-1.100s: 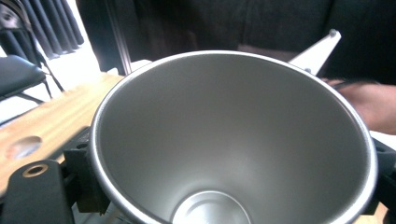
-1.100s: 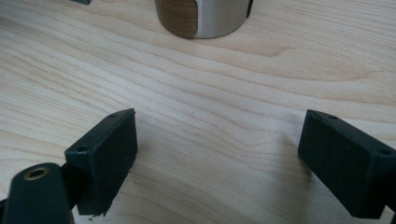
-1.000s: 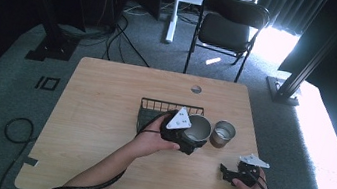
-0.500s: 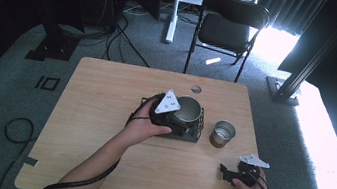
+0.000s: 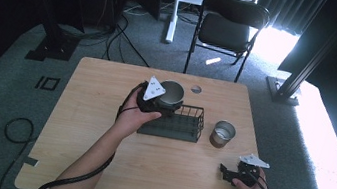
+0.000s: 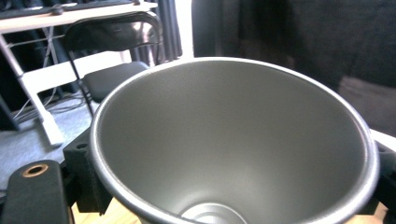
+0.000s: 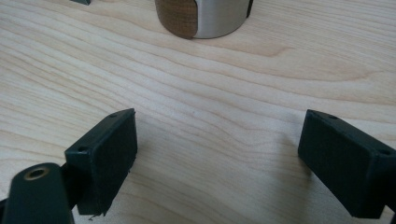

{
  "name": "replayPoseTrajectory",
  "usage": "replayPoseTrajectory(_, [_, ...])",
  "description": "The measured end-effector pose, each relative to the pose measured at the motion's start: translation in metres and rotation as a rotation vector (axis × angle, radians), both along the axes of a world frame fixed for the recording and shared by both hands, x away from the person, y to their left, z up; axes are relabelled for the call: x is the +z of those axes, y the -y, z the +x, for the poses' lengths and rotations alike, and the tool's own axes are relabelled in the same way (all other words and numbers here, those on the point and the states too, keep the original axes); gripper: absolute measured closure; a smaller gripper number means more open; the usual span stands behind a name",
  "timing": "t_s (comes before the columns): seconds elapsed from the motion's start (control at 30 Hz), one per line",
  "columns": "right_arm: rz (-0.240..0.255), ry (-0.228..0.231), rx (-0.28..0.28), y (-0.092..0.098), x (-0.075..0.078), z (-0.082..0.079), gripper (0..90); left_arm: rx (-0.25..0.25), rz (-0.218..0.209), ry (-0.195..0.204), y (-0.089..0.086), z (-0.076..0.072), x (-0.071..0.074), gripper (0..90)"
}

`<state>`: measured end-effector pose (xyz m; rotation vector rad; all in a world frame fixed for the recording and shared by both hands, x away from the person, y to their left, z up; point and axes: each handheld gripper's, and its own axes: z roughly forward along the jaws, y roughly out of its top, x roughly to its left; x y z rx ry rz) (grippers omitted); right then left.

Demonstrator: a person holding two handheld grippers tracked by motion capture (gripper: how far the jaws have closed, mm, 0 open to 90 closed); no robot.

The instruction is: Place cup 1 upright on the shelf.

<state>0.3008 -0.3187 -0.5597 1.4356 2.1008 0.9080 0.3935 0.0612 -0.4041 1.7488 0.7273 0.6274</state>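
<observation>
Your left gripper (image 5: 162, 98) is clamped on a steel cup (image 5: 171, 92), holding it above the far left corner of the black wire basket (image 5: 187, 122) at the middle of the table (image 5: 93, 108). In the left gripper view the cup (image 6: 233, 149) looks straight up at you: a smooth, matte-brushed metal cone with a rolled rim and a small ringed base at the bottom, pinched between the two black foam-faced jaws.

A second metal cup (image 5: 223, 133) stands upright on the bare wood just to the right of the basket, apart from it. In the right gripper view that cup (image 7: 203, 16) shows a curved shiny wall mirroring the wood.

Your right gripper (image 5: 231, 173) rests low near the table's near right corner, its blocky black jaws spread wide and empty over pale, fine-grained wood.
</observation>
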Motion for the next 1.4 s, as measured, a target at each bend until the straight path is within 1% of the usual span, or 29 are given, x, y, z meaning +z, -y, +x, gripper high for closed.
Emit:
replayPoseTrajectory(0.07, [0.000,0.000,0.000,0.000,0.000,0.000,11.5,0.023,-0.009,-0.014,-0.004,0.003,-0.003,13.4])
replayPoseTrajectory(0.1, [0.000,0.000,0.000,0.000,0.000,0.000,11.5,0.023,-0.009,-0.014,-0.004,0.003,-0.003,13.4])
replayPoseTrajectory(0.13, [0.000,0.000,0.000,0.000,0.000,0.000,11.5,0.034,-0.018,-0.025,-0.006,0.005,-0.007,13.4])
replayPoseTrajectory(0.17, [0.000,0.001,0.000,0.000,0.000,0.000,11.5,0.044,-0.020,-0.027,-0.008,0.006,-0.009,13.4])
replayPoseTrajectory(0.23, [0.001,-0.001,0.000,0.000,0.000,0.000,11.5,0.064,-0.010,-0.029,-0.011,0.008,-0.015,13.4])
replayPoseTrajectory(0.3, [0.000,-0.001,0.000,0.000,0.000,0.000,11.5,0.086,-0.014,-0.043,-0.015,0.012,-0.020,13.5])
replayPoseTrajectory(0.4, [0.000,-0.001,0.000,0.000,0.000,0.000,11.5,0.103,-0.028,-0.056,-0.019,0.017,-0.028,13.4])
replayPoseTrajectory(0.47, [0.000,-0.001,0.000,0.000,0.000,0.000,11.5,0.108,-0.026,-0.065,-0.020,0.019,-0.034,13.4])
replayPoseTrajectory(0.53, [0.000,-0.001,0.000,0.000,0.000,0.000,11.5,0.120,-0.021,-0.066,-0.022,0.022,-0.039,13.4])
replayPoseTrajectory(0.57, [0.000,0.000,0.000,0.000,0.000,0.000,11.5,0.128,-0.030,-0.073,-0.023,0.023,-0.042,13.4])
replayPoseTrajectory(0.6, [0.000,-0.001,0.000,0.000,0.000,0.000,11.5,0.131,-0.033,-0.078,-0.024,0.024,-0.045,13.4])
replayPoseTrajectory(0.73, [0.000,-0.001,0.000,0.000,0.000,0.000,11.5,0.135,-0.020,-0.094,-0.025,0.026,-0.054,13.4])
replayPoseTrajectory(0.83, [0.000,-0.001,0.000,0.000,0.000,0.000,11.5,0.139,-0.017,-0.097,-0.025,0.027,-0.059,13.4])
replayPoseTrajectory(0.87, [0.000,-0.001,0.000,0.000,0.000,0.000,11.5,0.141,-0.022,-0.098,-0.025,0.027,-0.060,13.5])
replayPoseTrajectory(0.93, [0.000,-0.001,0.000,0.000,0.000,0.000,11.5,0.141,-0.019,-0.097,-0.025,0.027,-0.063,13.5])
replayPoseTrajectory(0.97, [0.000,-0.001,0.000,0.000,0.000,0.000,11.5,0.143,-0.030,-0.094,-0.025,0.027,-0.064,13.4])
replayPoseTrajectory(1.1, [0.000,-0.001,0.000,0.000,0.000,0.000,11.5,0.145,-0.043,-0.076,-0.025,0.028,-0.067,13.4])
replayPoseTrajectory(1.17, [0.000,-0.001,0.000,0.000,0.000,0.000,11.7,0.142,-0.050,-0.078,-0.025,0.029,-0.070,13.4])
replayPoseTrajectory(1.27, [0.001,0.000,0.001,0.000,0.000,0.000,11.7,0.138,-0.034,-0.089,-0.023,0.030,-0.074,13.4])
replayPoseTrajectory(1.33, [0.000,0.000,0.002,0.000,0.000,0.000,11.7,0.135,-0.030,-0.081,-0.023,0.029,-0.076,13.4])
replayPoseTrajectory(1.4, [0.001,0.000,0.001,0.000,0.000,0.000,11.7,0.134,-0.024,-0.085,-0.023,0.028,-0.075,13.4])
